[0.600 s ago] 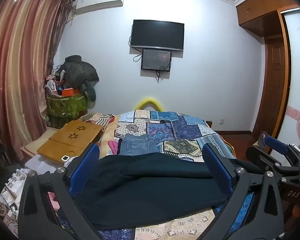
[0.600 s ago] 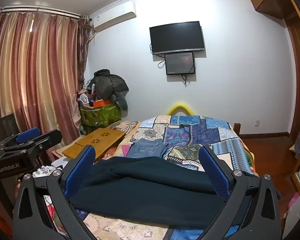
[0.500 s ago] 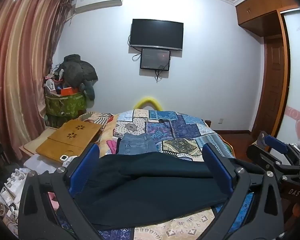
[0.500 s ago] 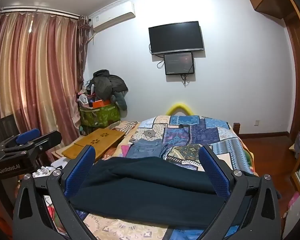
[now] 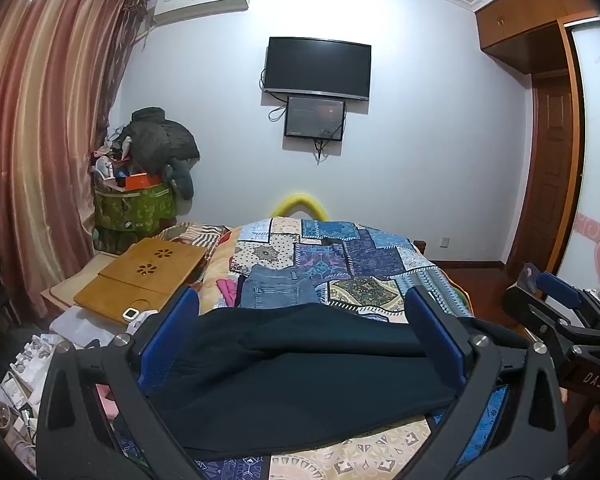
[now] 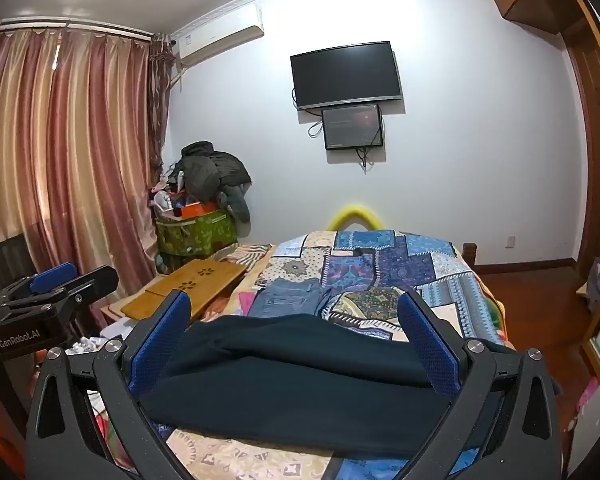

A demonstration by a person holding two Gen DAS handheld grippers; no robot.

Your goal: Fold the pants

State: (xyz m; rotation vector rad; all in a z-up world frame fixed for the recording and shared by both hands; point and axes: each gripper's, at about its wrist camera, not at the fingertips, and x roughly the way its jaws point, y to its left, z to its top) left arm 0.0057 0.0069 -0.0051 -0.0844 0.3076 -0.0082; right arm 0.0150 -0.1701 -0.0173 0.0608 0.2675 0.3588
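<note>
The dark pants (image 5: pixel 300 376) lie across the near end of the bed (image 5: pixel 380 280), already doubled lengthwise by the look of the ridge, so a crosswise fold seems left. Left gripper (image 5: pixel 300 344) and right gripper (image 6: pixel 296 344) both stand wide apart, holding nothing. Beyond the pants lie folded jeans (image 5: pixel 276 290). Only the left view shows the wardrobe (image 5: pixel 596 200); the right shows more curtain (image 6: pixel 80 152).

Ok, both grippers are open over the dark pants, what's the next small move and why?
Probably lower both grippers onto the near edge of the dark pants: their jaws stand wide open and hold nothing, and the pants lie loosely across the bed, not yet neatly folded.
</note>
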